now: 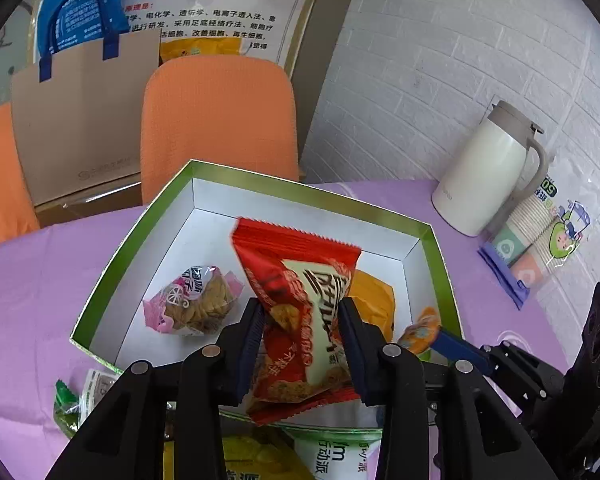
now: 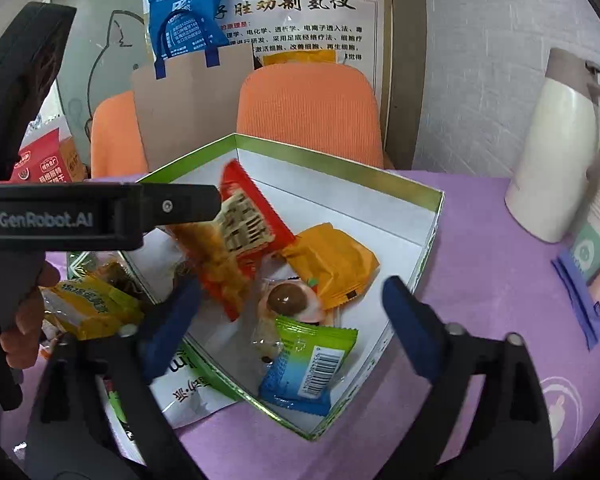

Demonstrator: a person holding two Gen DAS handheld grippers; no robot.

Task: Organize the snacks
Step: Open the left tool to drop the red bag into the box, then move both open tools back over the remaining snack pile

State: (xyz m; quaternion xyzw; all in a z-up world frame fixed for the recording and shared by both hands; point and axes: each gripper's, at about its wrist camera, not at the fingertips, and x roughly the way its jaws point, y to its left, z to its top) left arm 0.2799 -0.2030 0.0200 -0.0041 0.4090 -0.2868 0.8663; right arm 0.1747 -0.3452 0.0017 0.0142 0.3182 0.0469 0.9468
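Hovering over green-rimmed box [image 1: 440,248], left gripper [image 1: 302,344] is clenching red snack packet [image 1: 300,280] for dropping in; right gripper [image 2: 288,326] is gaping released, empty, above near corner.

Snack pkts in box [image 2: 428,216] on table [image 2: 480,280], jug [image 2: 556,152] to right.

In the right wrist view the box [image 2: 428,216] has bare floor at its upper right; packets crowd its lower middle, and a jug [image 2: 556,152] stands at far right.
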